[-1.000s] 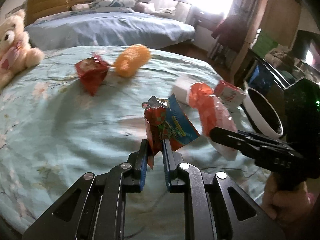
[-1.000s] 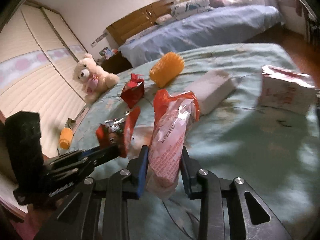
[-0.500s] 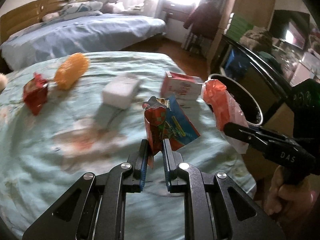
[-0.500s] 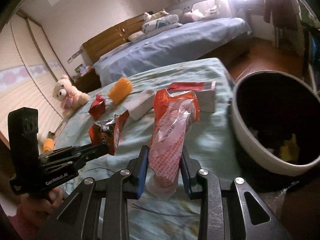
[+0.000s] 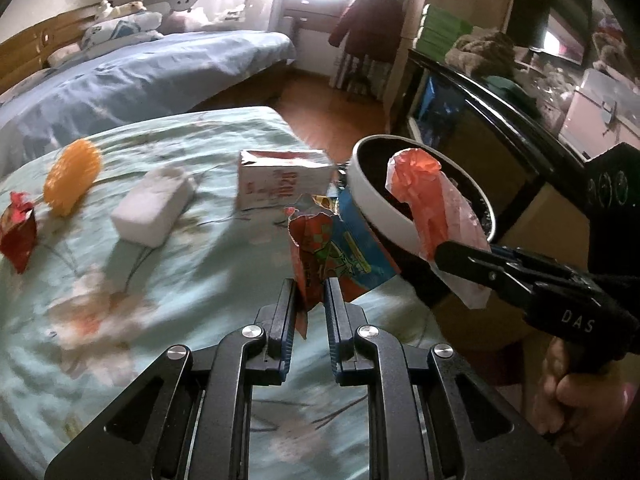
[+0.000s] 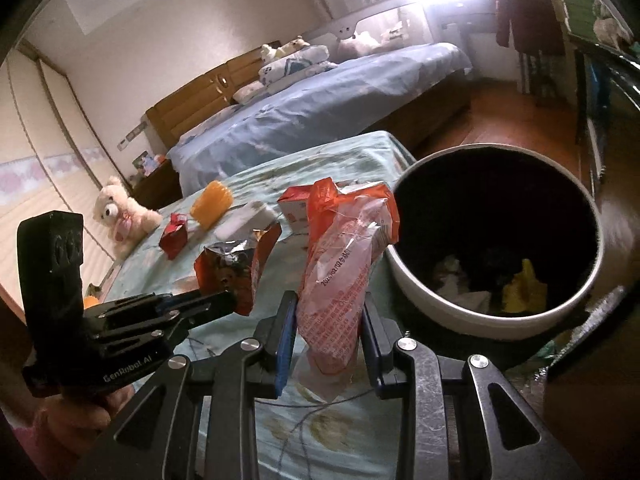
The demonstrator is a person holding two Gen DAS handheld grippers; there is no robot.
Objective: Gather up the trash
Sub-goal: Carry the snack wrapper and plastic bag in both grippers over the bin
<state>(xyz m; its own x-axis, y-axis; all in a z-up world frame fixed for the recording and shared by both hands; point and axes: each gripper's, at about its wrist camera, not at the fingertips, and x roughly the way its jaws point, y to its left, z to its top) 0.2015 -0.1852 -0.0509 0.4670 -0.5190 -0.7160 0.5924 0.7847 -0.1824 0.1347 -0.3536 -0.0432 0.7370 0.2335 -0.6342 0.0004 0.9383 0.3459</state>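
Observation:
My left gripper is shut on a torn red and blue snack wrapper, held above the bed's right edge; it also shows in the right wrist view. My right gripper is shut on an orange and clear plastic bag, just left of the round white trash bin, which holds paper and a yellow scrap. In the left wrist view the bag hangs in front of the bin.
On the green floral bedspread lie a red-and-white carton, a white block, an orange spiky object and a red wrapper. A teddy bear sits far left. A dark cabinet stands behind the bin.
Both grippers have swung right with their wrappers, from over the bed's middle to its right edge beside the bin. The bin now fills more of the right wrist view.

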